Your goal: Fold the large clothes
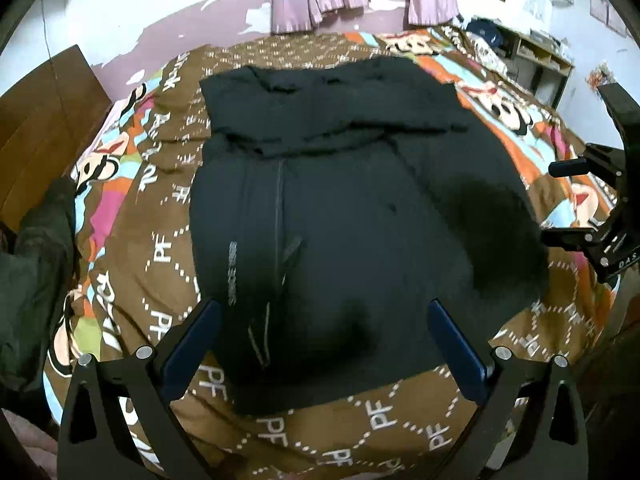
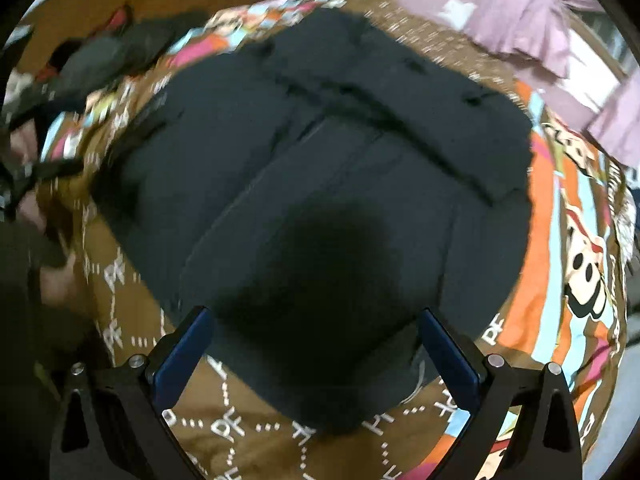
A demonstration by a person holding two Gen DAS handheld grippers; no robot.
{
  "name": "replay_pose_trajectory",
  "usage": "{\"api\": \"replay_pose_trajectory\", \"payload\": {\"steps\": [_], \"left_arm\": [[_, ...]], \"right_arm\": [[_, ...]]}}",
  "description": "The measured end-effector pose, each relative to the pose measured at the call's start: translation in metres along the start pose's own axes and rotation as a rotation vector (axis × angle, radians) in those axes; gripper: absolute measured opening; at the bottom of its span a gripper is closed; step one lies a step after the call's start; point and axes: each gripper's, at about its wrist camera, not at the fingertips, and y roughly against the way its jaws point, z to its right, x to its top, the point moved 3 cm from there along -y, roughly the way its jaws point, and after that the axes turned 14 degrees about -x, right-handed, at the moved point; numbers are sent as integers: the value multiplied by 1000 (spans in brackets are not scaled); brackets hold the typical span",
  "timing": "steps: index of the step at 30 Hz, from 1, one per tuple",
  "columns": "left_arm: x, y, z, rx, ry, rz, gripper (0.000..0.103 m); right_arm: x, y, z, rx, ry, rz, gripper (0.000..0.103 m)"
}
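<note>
Black jacket (image 1: 340, 220) flat on patterned bedspread (image 1: 160, 240), partly folded; left tool (image 1: 322, 344) and right tool (image 2: 316, 350) both released, above near hem

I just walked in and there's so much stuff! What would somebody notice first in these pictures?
First, the big black padded jacket spread flat in the middle of the bed, with its zip running down the front. Next, the bright brown cartoon-print bedspread under it, covered in white "PF" letters. Then the left gripper and right gripper, both with blue pads wide open just above the jacket's near edge, holding nothing.
</note>
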Motion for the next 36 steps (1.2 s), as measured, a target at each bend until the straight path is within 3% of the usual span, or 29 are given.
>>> {"api": "replay_pose_trajectory", "payload": {"steps": [12, 20, 25, 32, 36], "left_arm": [[-34, -10, -53, 20, 154, -83, 101], [-54, -21, -80, -15, 288, -152, 101], [-56, -33, -85, -16, 293, -194, 101], [-60, -49, -90, -17, 255, -237, 101], [-62, -53, -97, -26, 273, -238, 100]], "right_arm": [[-20, -30, -18, 30, 130, -169, 103], [-34, -46, 28, 25, -49, -302, 103], [-58, -60, 55, 28, -131, -411, 103], [-81, -83, 85, 185, -361, -453, 100], [-87, -93, 94, 264, -444, -446, 83]]}}
